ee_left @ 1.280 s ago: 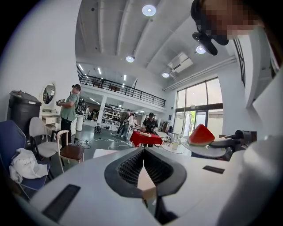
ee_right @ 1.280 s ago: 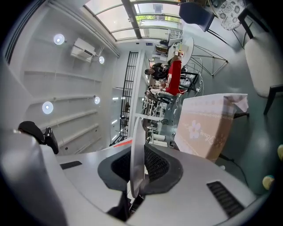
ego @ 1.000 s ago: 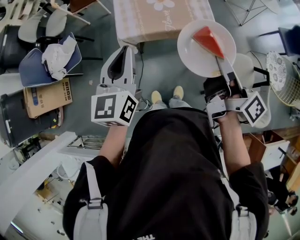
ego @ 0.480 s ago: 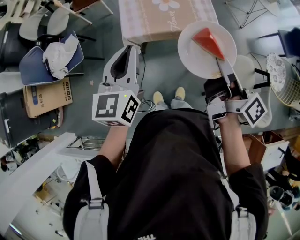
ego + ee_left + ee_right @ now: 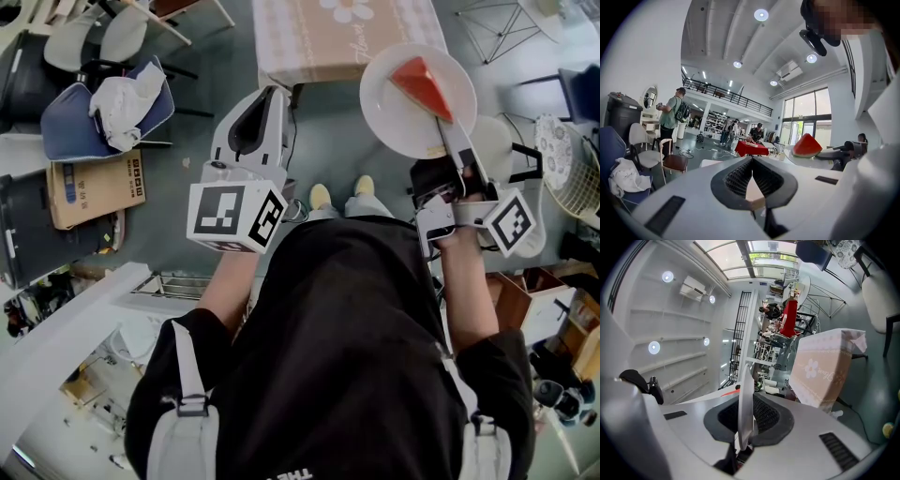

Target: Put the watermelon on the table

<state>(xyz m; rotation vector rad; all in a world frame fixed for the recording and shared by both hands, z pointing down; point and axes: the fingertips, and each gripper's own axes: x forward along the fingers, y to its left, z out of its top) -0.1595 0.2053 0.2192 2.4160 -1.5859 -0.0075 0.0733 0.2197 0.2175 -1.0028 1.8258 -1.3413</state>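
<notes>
Watermelon slice (image 5: 422, 80) sits upper right of head view, on white plate (image 5: 389, 117). Right hand-held gripper (image 5: 442, 127) is clamped on the plate rim, beside the cloth-covered desk (image 5: 328, 37) at top centre. Left hand-held gripper (image 5: 262, 98) clenched, empty.

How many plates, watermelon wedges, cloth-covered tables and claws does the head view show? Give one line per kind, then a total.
white round plate: 1
red watermelon wedge: 1
table in beige flowered cloth: 1
left claw and right claw: 2
Total: 5
</notes>
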